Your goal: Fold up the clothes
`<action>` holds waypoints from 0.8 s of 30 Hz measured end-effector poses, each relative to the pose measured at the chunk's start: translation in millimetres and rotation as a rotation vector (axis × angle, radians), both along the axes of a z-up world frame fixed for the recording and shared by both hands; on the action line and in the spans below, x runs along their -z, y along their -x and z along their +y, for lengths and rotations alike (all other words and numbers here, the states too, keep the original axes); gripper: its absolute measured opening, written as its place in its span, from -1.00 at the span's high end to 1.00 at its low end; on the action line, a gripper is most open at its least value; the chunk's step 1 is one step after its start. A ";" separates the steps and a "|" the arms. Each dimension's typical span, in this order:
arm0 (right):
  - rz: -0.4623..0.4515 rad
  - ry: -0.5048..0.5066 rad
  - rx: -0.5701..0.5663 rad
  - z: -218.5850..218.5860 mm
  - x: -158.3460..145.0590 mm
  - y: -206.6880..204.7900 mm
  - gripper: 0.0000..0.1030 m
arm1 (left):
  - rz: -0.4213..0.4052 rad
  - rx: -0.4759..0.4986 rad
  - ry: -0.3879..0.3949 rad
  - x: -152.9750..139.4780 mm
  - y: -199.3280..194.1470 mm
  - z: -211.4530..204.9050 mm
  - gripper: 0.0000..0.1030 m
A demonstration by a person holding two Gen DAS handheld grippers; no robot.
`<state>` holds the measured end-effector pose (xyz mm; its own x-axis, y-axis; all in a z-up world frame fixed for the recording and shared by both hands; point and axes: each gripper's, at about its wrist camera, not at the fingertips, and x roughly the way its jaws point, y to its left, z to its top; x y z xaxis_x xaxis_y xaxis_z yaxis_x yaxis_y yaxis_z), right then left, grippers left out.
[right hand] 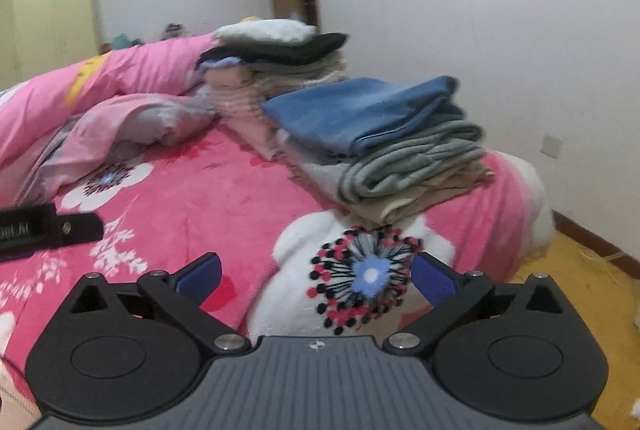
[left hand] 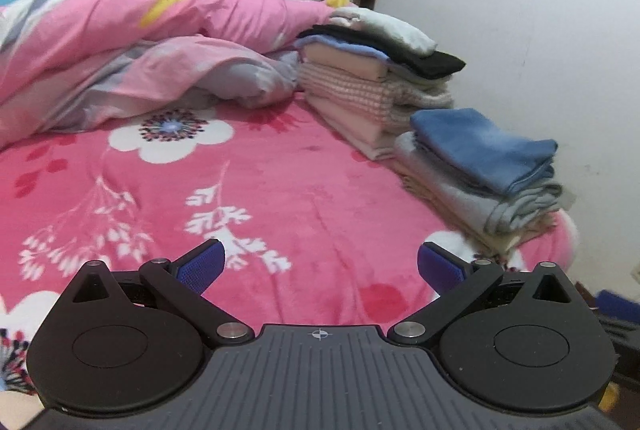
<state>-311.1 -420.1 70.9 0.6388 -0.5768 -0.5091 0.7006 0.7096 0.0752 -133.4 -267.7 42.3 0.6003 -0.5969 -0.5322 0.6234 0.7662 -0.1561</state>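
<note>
Two stacks of folded clothes stand along the bed's right side. The near stack (left hand: 492, 185) (right hand: 396, 149) has a folded blue garment (left hand: 484, 145) (right hand: 360, 113) on top of grey and beige ones. The far, taller stack (left hand: 372, 85) (right hand: 276, 69) is topped by white and black pieces. My left gripper (left hand: 320, 266) hovers open above the pink flowered blanket (left hand: 280, 189), nothing between its blue pads. My right gripper (right hand: 316, 274) is open too, empty, over a white flower print (right hand: 368, 278) in front of the near stack.
A crumpled pink duvet (left hand: 140, 41) (right hand: 120, 97) fills the back left of the bed. White wall (left hand: 520, 29) runs behind the stacks. A black part of the other gripper (right hand: 44, 230) pokes in from the left in the right wrist view. Yellow floor (right hand: 580, 294) lies past the bed's right edge.
</note>
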 end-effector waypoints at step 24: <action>0.005 0.091 0.063 13.0 -12.8 12.8 -1.00 | -0.086 0.005 -0.063 -12.7 35.8 -12.0 -0.99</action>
<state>-323.8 -407.1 83.7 0.5978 -0.6597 -0.4555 0.7440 0.6681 0.0089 -169.1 -279.7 55.0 0.6425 -0.5668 -0.5156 0.6363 0.7696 -0.0531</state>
